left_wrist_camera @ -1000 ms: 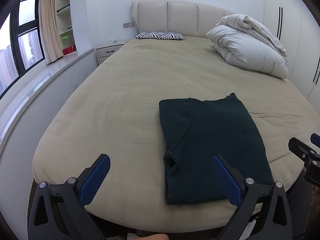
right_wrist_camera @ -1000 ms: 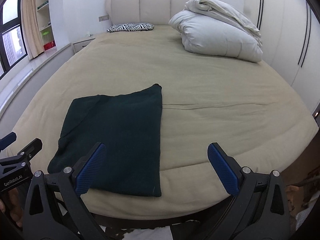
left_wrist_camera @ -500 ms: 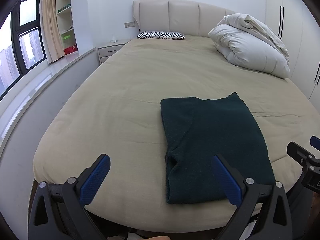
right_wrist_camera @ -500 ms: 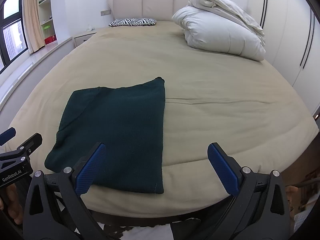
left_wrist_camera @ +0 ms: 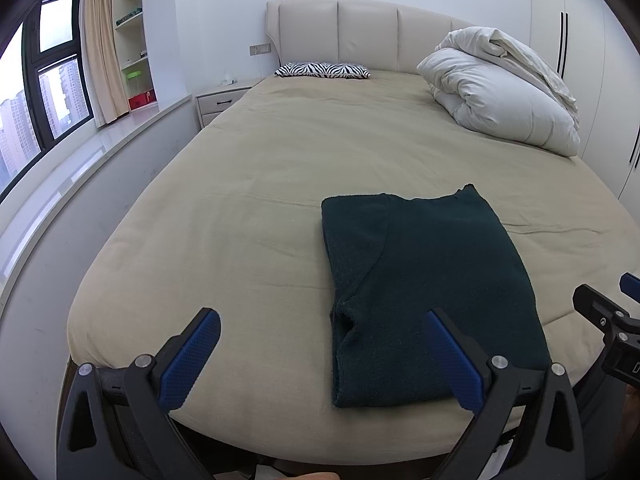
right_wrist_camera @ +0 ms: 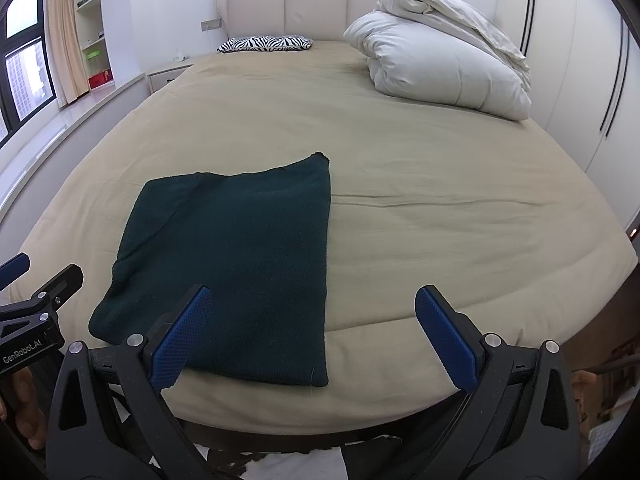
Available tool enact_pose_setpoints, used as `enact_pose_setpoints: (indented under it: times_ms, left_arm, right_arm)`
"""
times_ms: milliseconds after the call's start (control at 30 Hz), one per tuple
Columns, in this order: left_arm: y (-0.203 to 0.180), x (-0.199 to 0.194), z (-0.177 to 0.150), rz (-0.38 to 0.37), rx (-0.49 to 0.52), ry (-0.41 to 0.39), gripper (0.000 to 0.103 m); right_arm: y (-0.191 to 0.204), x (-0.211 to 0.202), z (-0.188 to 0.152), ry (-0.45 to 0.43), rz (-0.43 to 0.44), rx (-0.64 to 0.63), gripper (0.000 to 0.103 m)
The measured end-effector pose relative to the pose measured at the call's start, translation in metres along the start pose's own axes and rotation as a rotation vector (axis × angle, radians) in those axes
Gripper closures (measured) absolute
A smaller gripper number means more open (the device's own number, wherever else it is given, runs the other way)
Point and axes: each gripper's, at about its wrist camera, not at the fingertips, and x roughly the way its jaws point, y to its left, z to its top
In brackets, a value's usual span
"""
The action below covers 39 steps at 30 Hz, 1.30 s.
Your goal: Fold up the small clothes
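Observation:
A dark green knitted garment [left_wrist_camera: 424, 288] lies folded into a flat rectangle near the foot of the beige bed [left_wrist_camera: 280, 168]; the right wrist view has the garment [right_wrist_camera: 240, 256] left of centre. My left gripper [left_wrist_camera: 320, 352] stands open over the foot edge, its right finger above the garment's near right corner. My right gripper [right_wrist_camera: 310, 332] is also open, its left finger above the garment's near edge. Neither holds anything. Each gripper appears at the edge of the other's view.
A bundled white duvet [left_wrist_camera: 500, 92] sits at the bed's far right, a zebra-print pillow [left_wrist_camera: 322, 70] by the headboard. A nightstand [left_wrist_camera: 220, 100], windowsill and shelves run along the left. Wardrobe doors [right_wrist_camera: 580, 60] line the right wall.
Both views rose and pulled back slightly from the bed. The garment lies unchanged and both grippers stay open.

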Motion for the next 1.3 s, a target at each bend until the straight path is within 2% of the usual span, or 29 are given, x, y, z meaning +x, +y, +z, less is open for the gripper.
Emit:
enact_pose_setpoints:
  times_ms: [1300]
  left_arm:
    - [-0.0011,0.0007,-0.0005,-0.003,0.005,0.000,0.000]
  right_arm:
    - [0.0033,-0.0007,-0.0017,0.003,-0.002,0.003,0.000]
